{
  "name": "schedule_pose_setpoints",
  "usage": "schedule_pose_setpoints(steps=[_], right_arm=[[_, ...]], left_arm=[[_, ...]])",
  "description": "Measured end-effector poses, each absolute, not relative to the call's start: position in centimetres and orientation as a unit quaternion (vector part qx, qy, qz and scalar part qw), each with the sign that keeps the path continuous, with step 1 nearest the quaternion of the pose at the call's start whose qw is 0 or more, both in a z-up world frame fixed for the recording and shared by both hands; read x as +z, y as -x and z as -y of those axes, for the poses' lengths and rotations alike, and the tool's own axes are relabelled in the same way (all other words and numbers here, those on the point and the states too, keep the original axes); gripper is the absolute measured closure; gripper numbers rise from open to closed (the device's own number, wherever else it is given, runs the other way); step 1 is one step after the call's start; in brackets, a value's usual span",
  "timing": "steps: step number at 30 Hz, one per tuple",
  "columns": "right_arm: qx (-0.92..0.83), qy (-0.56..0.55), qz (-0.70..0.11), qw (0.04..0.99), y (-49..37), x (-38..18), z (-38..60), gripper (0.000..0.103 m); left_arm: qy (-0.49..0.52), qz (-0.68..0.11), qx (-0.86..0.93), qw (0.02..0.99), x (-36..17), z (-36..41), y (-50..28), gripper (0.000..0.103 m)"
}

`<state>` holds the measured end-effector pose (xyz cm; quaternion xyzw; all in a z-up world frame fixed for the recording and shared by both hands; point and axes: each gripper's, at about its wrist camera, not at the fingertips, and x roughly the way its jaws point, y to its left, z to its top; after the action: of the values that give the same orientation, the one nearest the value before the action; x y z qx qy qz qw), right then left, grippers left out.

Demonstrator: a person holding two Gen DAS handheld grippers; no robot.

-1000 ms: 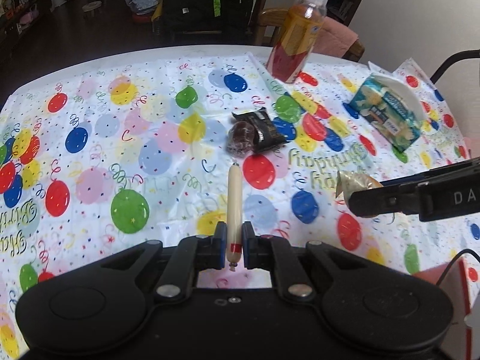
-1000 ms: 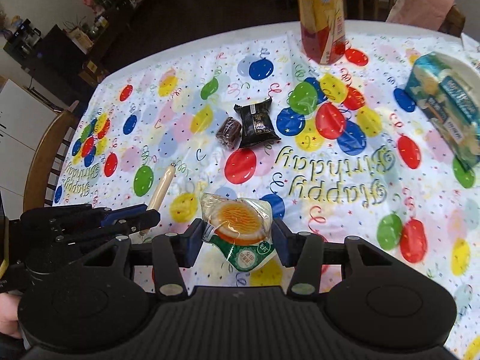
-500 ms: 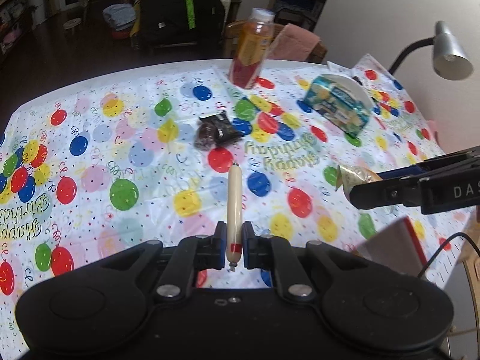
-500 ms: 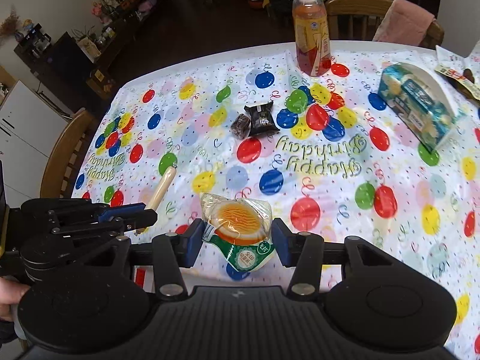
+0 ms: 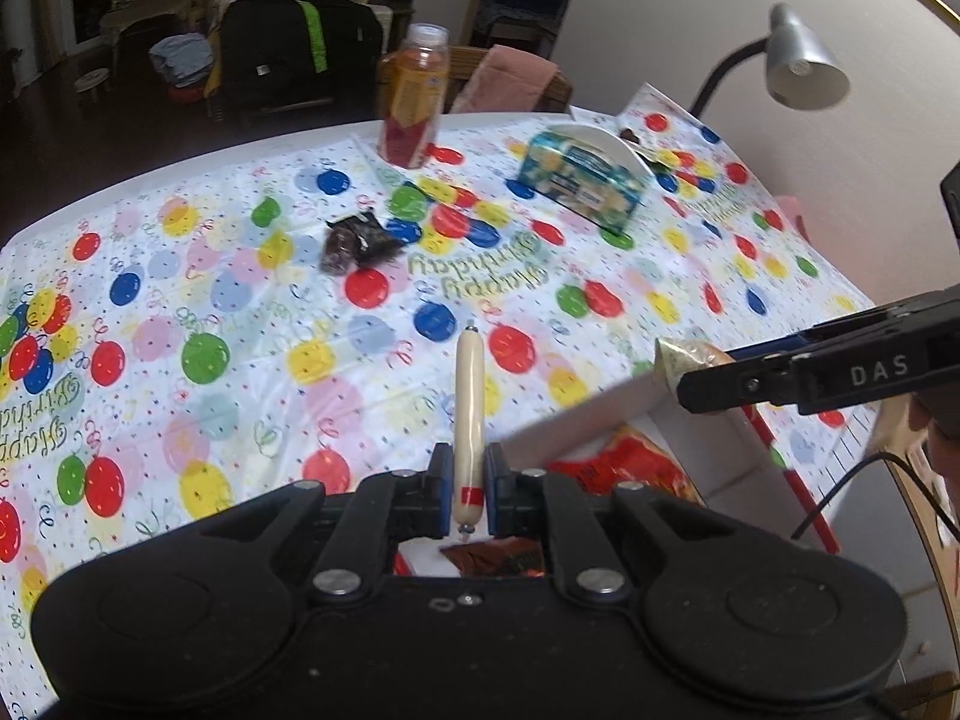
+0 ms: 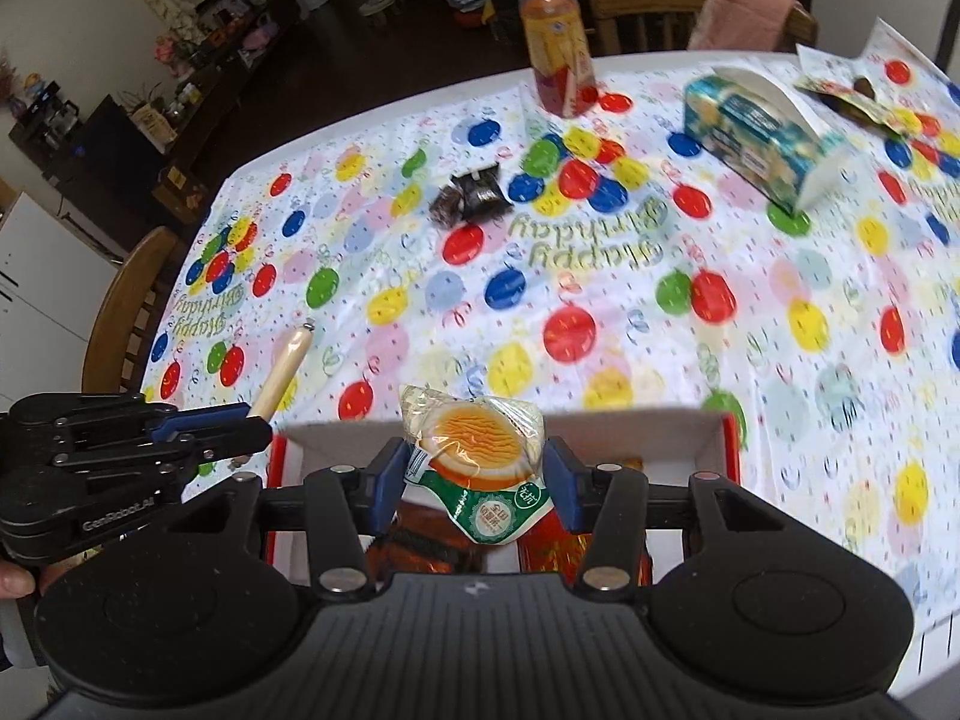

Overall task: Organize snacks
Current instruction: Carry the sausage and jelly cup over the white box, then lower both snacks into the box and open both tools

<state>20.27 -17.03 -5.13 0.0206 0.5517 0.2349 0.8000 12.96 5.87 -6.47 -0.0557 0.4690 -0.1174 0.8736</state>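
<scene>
My left gripper [image 5: 467, 483] is shut on a beige sausage stick [image 5: 469, 402] that points forward, above the near table edge. In the right wrist view that same sausage stick [image 6: 282, 369] pokes out of the left gripper [image 6: 252, 429] at the left. My right gripper [image 6: 477, 474] is shut on a clear packet with an orange snack [image 6: 477, 441], held over a white box with a red rim [image 6: 714, 426] that holds orange-red packets [image 6: 552, 546]. From the left wrist view, the box [image 5: 600, 426] lies under both grippers. Two dark wrapped snacks [image 6: 471, 198] lie mid-table.
A juice bottle [image 6: 555, 42] stands at the far edge of the balloon tablecloth [image 6: 600, 276]. A blue-green tissue pack in a white holder [image 6: 762, 132] sits at the right, with a wrapper [image 6: 852, 93] behind it. A desk lamp [image 5: 798, 60] leans over the right side. Wooden chairs [image 6: 126, 312] ring the table.
Both grippers have pulled back toward the near edge with their snacks still held. The white box with orange-red packets has come into view beneath them.
</scene>
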Motion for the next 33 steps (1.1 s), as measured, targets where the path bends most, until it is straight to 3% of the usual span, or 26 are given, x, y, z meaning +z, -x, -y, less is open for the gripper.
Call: schedule_pose_setpoints(steps=[17, 33], right_arm=[[0.196, -0.023, -0.571, 0.797, -16.1, -8.8, 19.5, 0.055], [0.167, -0.012, -0.597, 0.785, -15.1, -13.2, 20.1, 0.055]], left_arm=[[0.019, -0.49, -0.175, 0.854, -8.7, -1.6, -9.7, 0.096], [-0.008, -0.533, -0.169, 0.829, -13.6, 0.7, -11.9, 0.096]])
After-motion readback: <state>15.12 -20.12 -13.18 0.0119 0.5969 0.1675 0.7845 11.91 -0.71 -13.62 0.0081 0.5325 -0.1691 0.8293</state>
